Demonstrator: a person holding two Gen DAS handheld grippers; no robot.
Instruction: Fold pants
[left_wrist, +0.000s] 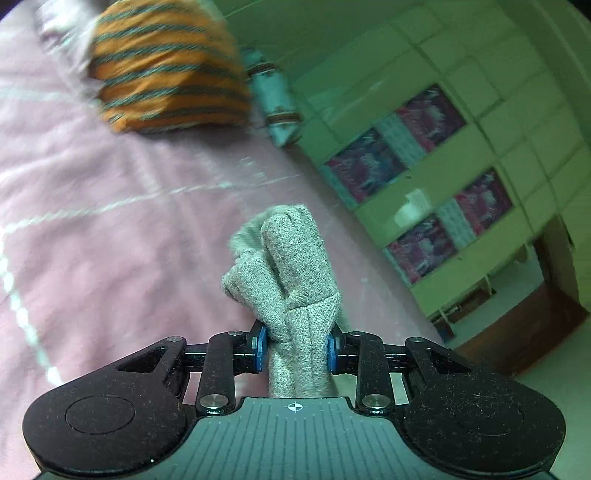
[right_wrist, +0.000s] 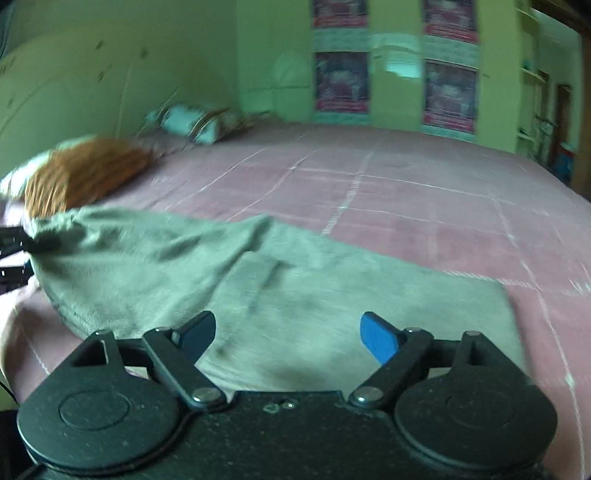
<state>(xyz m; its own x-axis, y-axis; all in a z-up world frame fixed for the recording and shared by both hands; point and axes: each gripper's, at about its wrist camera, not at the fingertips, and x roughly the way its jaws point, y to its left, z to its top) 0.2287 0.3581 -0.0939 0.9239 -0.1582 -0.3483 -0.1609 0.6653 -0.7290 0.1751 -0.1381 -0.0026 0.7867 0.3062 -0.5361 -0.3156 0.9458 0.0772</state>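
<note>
The grey pants (right_wrist: 280, 295) lie spread across the near part of a pink bed cover (right_wrist: 406, 184), one end lifted at the far left. My left gripper (left_wrist: 297, 347) is shut on a bunched fold of the grey pants (left_wrist: 284, 266) and holds it above the bed; it also shows in the right wrist view (right_wrist: 14, 243) at the left edge, gripping the raised end. My right gripper (right_wrist: 288, 332) is open and empty, its blue pads (right_wrist: 380, 339) hovering just above the near edge of the pants.
An orange striped cushion (left_wrist: 166, 70) and a light blue bolster pillow (left_wrist: 273, 99) lie at the head of the bed. Green walls with posters (right_wrist: 340, 81) stand beyond the bed. The bed's right edge drops to the floor (left_wrist: 554, 369).
</note>
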